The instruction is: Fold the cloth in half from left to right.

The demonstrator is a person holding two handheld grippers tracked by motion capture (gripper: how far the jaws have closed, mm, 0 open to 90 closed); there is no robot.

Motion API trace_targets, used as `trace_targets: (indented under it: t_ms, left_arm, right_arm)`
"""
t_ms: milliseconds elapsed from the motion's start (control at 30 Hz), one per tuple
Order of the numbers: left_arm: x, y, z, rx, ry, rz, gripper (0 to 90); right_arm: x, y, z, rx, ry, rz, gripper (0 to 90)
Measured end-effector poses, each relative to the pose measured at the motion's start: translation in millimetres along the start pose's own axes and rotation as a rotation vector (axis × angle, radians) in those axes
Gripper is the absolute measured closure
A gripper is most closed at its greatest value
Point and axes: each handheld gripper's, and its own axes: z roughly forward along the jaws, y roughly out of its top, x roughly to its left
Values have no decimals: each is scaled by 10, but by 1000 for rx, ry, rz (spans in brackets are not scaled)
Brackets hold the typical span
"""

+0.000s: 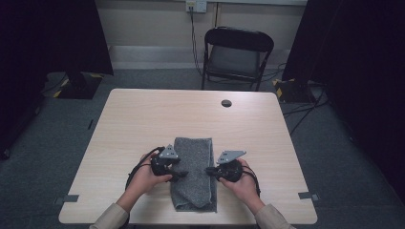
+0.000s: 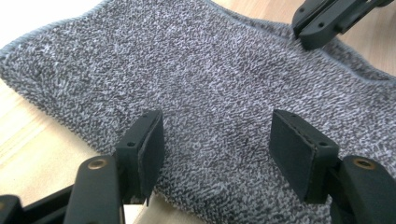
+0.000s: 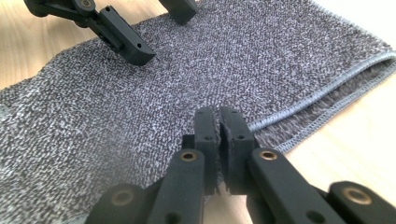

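Observation:
A grey terry towel (image 1: 193, 191) lies folded in a long strip at the front middle of the table. My left gripper (image 1: 184, 175) comes in over the towel's left edge. Its jaws stand open just above the cloth (image 2: 210, 70), with nothing pinched between them (image 2: 217, 140). My right gripper (image 1: 208, 170) is at the towel's right edge. In the right gripper view its pads are pressed together (image 3: 219, 123) with the tips down on the towel (image 3: 257, 56) beside the stitched hem. I cannot tell whether cloth is caught at the tips. Each gripper also shows across the towel from the other: the right gripper (image 2: 322, 23), the left gripper (image 3: 161, 35).
The light wood table (image 1: 143, 119) has a round cable hole (image 1: 226, 103) near its far edge. A black folding chair (image 1: 236, 52) stands behind it. Dark curtains hang at both sides, and cables run along the floor at the right.

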Motion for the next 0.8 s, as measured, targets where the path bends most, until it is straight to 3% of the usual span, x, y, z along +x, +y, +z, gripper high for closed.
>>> trace_targets:
  t_ms: [133,233,333,500,633,800]
  left_arm:
    - [-15,33,4,-8,-8,5,358]
    - [-39,77,18,-22,-26,15,358]
    - [-93,145,65,-29,-50,32,371]
    - [-189,269,191,-36,-95,102,457]
    - [-295,386,318,-19,-139,175,506]
    - [-383,440,488,32,-149,220,634]
  right_arm:
    - [-10,19,-18,-32,19,18,870]
    - [12,73,-45,-27,17,-2,872]
    - [7,68,-35,-16,18,9,843]
    - [-17,-2,-28,-16,16,33,741]
    - [-51,-34,-116,-6,-11,25,748]
    - [-32,-142,-87,65,-32,-18,771]
